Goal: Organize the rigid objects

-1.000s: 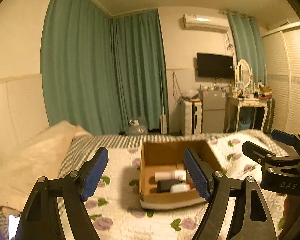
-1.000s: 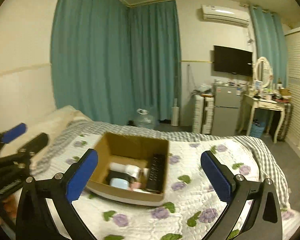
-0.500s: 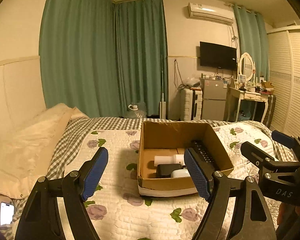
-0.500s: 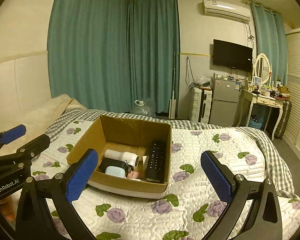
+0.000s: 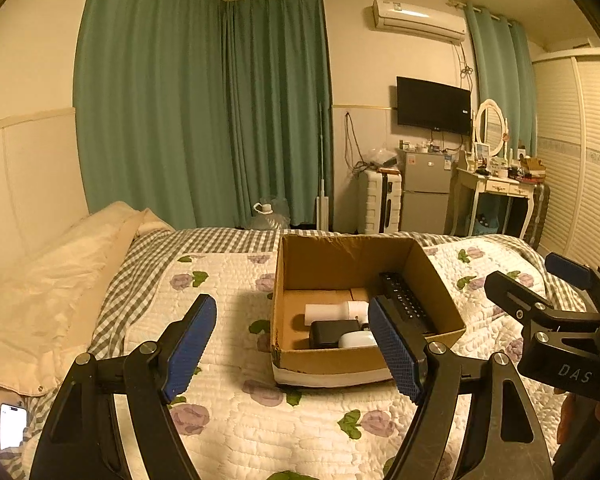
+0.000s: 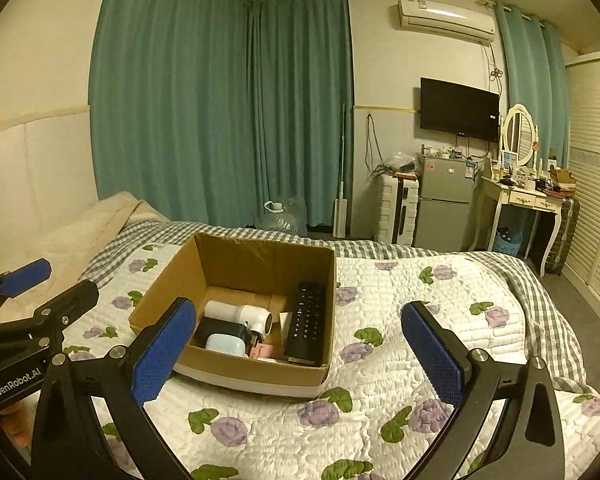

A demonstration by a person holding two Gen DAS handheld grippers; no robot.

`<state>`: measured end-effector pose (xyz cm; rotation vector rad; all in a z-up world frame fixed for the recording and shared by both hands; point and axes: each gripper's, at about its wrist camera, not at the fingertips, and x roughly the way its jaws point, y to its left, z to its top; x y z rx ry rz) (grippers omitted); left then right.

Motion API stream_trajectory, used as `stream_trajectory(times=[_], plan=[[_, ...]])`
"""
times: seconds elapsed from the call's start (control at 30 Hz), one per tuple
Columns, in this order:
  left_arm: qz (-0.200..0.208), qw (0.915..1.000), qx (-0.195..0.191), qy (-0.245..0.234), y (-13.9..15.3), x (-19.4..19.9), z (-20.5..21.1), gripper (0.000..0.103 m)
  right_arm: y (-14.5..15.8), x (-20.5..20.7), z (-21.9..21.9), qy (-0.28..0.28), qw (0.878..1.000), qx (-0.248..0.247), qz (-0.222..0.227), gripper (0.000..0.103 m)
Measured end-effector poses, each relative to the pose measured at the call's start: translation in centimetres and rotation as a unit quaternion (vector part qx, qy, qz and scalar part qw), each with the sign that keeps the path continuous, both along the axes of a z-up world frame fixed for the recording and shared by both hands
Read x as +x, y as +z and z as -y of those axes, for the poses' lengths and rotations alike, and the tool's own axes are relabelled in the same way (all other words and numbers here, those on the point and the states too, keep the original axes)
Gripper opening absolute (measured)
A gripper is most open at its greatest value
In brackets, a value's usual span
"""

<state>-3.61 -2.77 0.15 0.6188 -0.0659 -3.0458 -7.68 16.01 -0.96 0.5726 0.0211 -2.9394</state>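
My left gripper [image 5: 292, 344] and right gripper [image 6: 298, 350] both hang above the quilt [image 6: 380, 360] with jaws spread wide, holding nothing. Just beyond them the open cardboard box [image 6: 236, 372] sits on the bed. Inside it, at the near side, lie a pale blue case [image 6: 225, 345] and a black case [image 6: 220, 327]; behind them lies a white bottle [image 6: 238, 314] on its side. A black remote [image 6: 306, 322] leans along the right wall. Far off, green curtains [image 6: 220, 120] hang.

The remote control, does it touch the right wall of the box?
Touching. The right wrist view shows the remote leaning against the right wall of the box, no gap visible.
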Motion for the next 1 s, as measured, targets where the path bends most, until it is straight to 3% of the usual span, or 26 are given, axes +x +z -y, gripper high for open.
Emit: stream_trajectory(times=[1.0], plan=[[0.01, 0.9999, 0.003, -0.007, -0.21, -0.03, -0.13, 0.081, -0.63, -0.29, -0.14, -0.005, 1.0, 0.002, 0.013, 0.103]])
